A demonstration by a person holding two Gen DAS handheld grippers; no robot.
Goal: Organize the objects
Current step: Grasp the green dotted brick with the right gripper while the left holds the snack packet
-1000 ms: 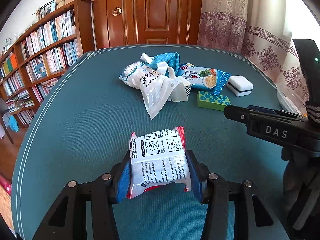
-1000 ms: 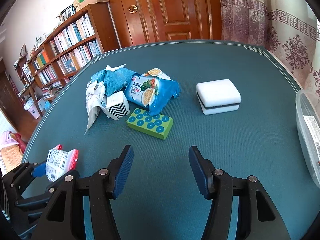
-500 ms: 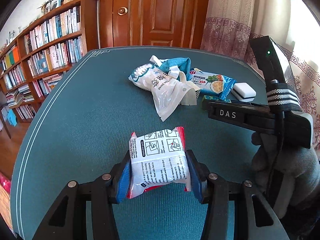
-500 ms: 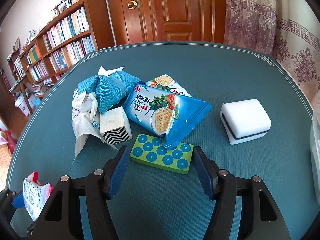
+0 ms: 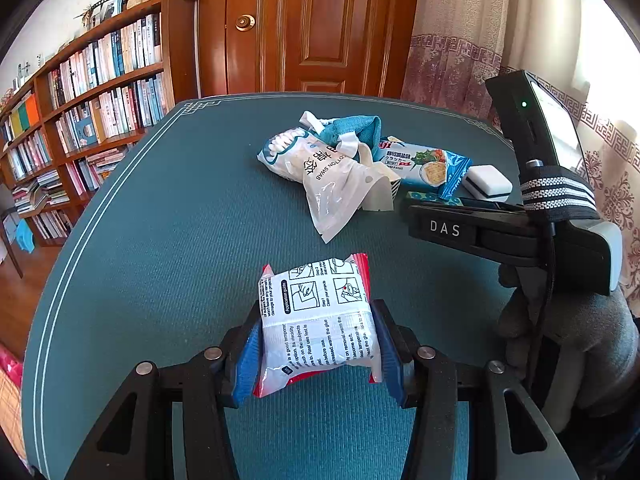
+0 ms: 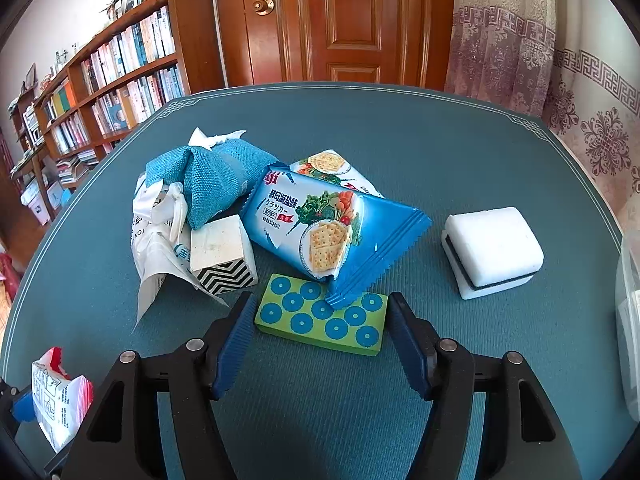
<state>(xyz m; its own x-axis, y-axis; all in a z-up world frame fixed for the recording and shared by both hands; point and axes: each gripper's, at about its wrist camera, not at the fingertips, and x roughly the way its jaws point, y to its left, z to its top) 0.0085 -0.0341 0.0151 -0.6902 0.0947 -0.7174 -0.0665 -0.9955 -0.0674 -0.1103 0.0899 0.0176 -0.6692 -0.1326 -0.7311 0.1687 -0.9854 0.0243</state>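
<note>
My left gripper is shut on a white and red packet, held just above the teal table; the packet also shows in the right wrist view. My right gripper is open, its jaws on either side of a green block with blue dots that lies on the table. A blue cracker packet rests on the block's far edge. The right gripper also shows in the left wrist view.
Behind the block lie a zigzag-patterned cube, a teal cloth pouch, a cotton swab bag and a white sponge. A clear plastic container sits at the right edge. A bookshelf and door stand beyond the table.
My right gripper has moved forward to the pile until its open jaws straddle the green block. My left gripper has stayed shut on the packet.
</note>
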